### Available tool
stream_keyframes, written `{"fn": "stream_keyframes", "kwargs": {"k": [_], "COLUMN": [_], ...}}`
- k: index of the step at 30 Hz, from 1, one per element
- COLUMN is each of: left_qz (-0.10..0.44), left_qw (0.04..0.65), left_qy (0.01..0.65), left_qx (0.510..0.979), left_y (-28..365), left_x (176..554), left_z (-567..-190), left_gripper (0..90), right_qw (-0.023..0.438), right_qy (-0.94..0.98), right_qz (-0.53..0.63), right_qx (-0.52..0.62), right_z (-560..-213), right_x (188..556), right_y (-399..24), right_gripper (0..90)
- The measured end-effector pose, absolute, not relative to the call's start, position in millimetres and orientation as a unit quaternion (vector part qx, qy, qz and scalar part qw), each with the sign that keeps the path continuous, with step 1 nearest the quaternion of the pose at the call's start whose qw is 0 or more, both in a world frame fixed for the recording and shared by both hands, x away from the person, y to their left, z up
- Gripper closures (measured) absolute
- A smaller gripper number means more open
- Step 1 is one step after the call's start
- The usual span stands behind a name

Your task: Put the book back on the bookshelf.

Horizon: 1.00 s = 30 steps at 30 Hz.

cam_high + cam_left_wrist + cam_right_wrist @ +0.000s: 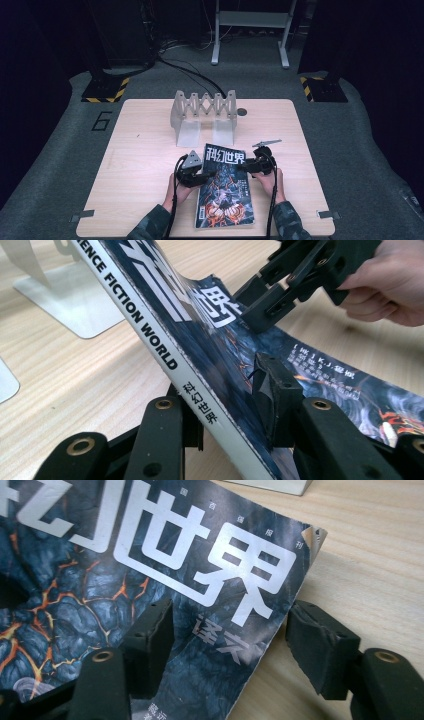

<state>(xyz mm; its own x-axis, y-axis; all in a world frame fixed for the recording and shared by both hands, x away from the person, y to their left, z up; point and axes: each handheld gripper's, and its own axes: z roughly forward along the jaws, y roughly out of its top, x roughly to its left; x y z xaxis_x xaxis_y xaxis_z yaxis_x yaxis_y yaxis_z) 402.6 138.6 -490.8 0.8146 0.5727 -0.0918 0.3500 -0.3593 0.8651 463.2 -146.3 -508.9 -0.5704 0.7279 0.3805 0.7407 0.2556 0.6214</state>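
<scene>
The left hand-held gripper point(225, 405) is clamping the spine edge of the Science Fiction World magazine point(225, 187) near the counter's point(145, 170) front edge, tilting it up. The right hand-held gripper point(230, 640) is sitting loose, jaws apart around the opposite edge. Better pinch there before lifting toward the bookstand point(202, 112).

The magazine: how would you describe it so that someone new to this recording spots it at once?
On the pale wooden table, in front of the grey metal book rack, the magazine lies near the front edge between both hands. It is the one dark, glossy thing there: white Chinese title, orange lava cracks, white spine reading SCIENCE FICTION WORLD.
</scene>
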Motion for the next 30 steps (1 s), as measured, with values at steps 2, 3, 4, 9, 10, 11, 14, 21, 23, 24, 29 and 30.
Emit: {"fn": "stream_keyframes", "kwargs": {"k": [2, 3, 4, 9, 10, 11, 14, 21, 23, 24, 29, 30], "left_qz": [0.119, 0.117, 0.118, 0.117, 0.112, 0.108, 0.100, 0.074, 0.067, 0.069, 0.058, 0.055], "left_qw": [0.495, 0.497, 0.496, 0.499, 0.497, 0.500, 0.501, 0.493, 0.491, 0.490, 0.487, 0.484], "left_qy": [0.277, 0.276, 0.272, 0.275, 0.272, 0.277, 0.272, 0.268, 0.270, 0.267, 0.270, 0.271], "left_qx": [0.815, 0.814, 0.816, 0.814, 0.816, 0.813, 0.815, 0.824, 0.826, 0.827, 0.829, 0.830], "left_y": [139, 139, 139, 140, 142, 142, 144, 146, 146, 146, 143, 142], "left_x": [401, 401, 401, 401, 401, 401, 404, 409, 411, 411, 415, 416], "left_z": [-490, -490, -489, -489, -488, -488, -487, -480, -478, -476, -468, -467], "left_gripper": [67.3, 67.3, 67.4, 67.5, 67.5, 67.6, 67.3, 67.0, 66.9, 66.7, 66.8, 66.9], "right_qw": [0.011, 0.016, 0.019, 0.016, 0.015, 0.014, 0.011, -0.004, -0.006, -0.011, -0.022, -0.024], "right_qy": [-0.792, -0.791, -0.789, -0.789, -0.787, -0.786, -0.783, -0.782, -0.780, -0.781, -0.780, -0.779], "right_qz": [-0.396, -0.398, -0.400, -0.407, -0.410, -0.412, -0.419, -0.426, -0.426, -0.427, -0.439, -0.439], "right_qx": [-0.464, -0.465, -0.466, -0.459, -0.460, -0.461, -0.460, -0.455, -0.458, -0.456, -0.446, -0.446], "right_z": [-510, -511, -512, -511, -510, -510, -509, -502, -499, -498, -493, -489], "right_x": [464, 465, 465, 465, 464, 464, 463, 458, 456, 455, 451, 450], "right_y": [-146, -146, -146, -148, -149, -151, -154, -154, -153, -153, -154, -153], "right_gripper": [34.4, 33.6, 33.4, 41.5, 44.0, 46.3, 48.8, 49.9, 50.4, 50.7, 52.2, 52.5]}}
